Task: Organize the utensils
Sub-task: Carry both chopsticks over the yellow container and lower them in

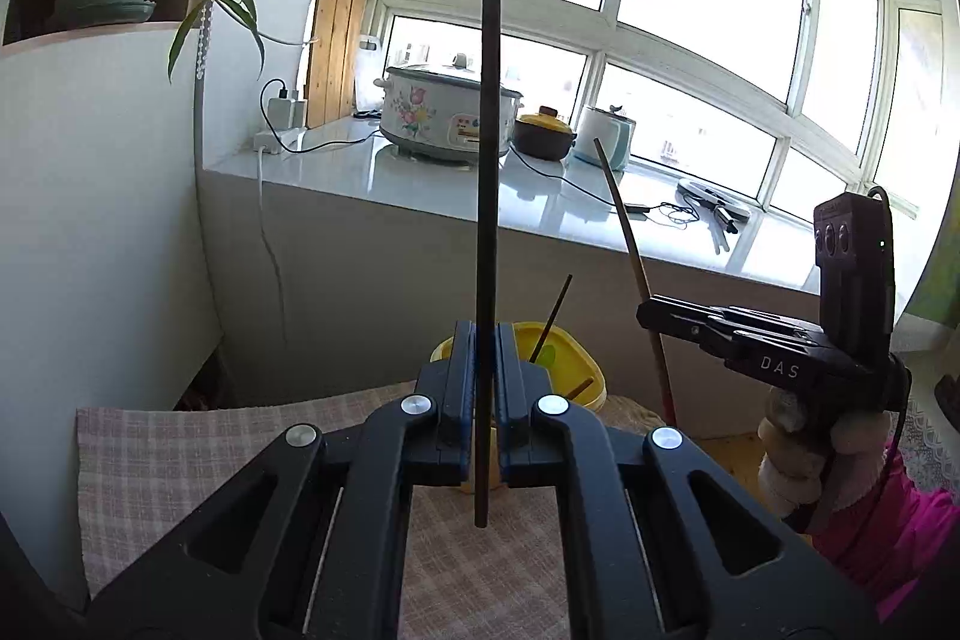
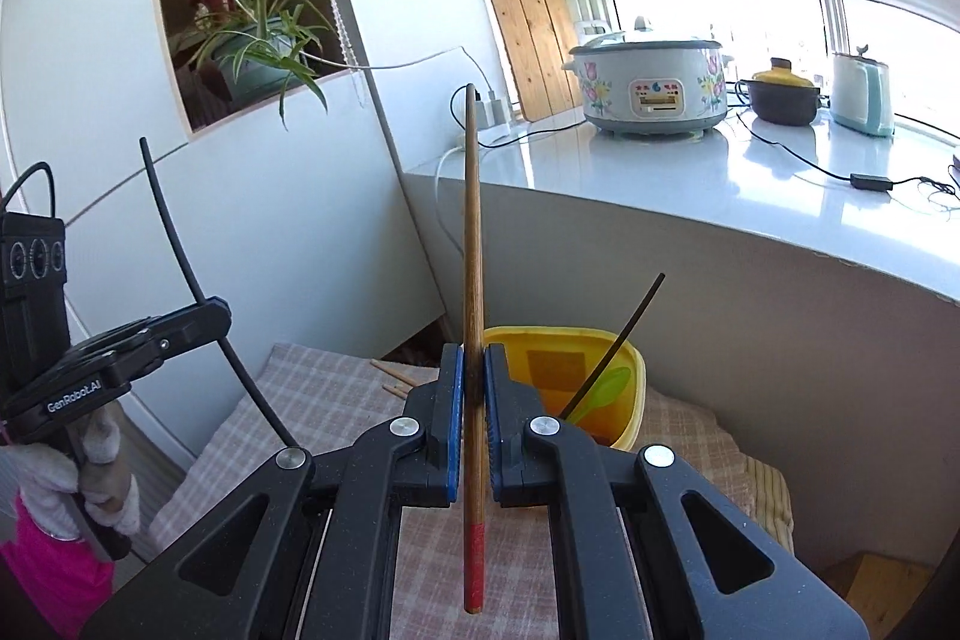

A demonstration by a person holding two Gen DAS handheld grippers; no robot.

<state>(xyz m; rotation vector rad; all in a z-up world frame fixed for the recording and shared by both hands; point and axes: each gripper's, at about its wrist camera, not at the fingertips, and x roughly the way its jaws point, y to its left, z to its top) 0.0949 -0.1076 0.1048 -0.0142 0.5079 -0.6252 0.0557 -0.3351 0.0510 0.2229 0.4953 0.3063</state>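
Black chopstick point(image 1: 487, 250) upright, clamped in left gripper point(image 1: 486, 340); red-tipped wooden chopstick point(image 2: 474, 340) clamped in right gripper point(image 2: 474, 370), yellow tub point(image 2: 624, 388) at 1 o'clock.

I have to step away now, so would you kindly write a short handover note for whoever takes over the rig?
Left gripper: shut on the black chopstick, held upright.
Right gripper: shut on the wooden chopstick with a red end, also upright.
Yellow container: on the checked cloth, already holding a thin dark stick and a green spoon.
Left: put both held chopsticks into the container, then collect the wooden sticks lying on the cloth.
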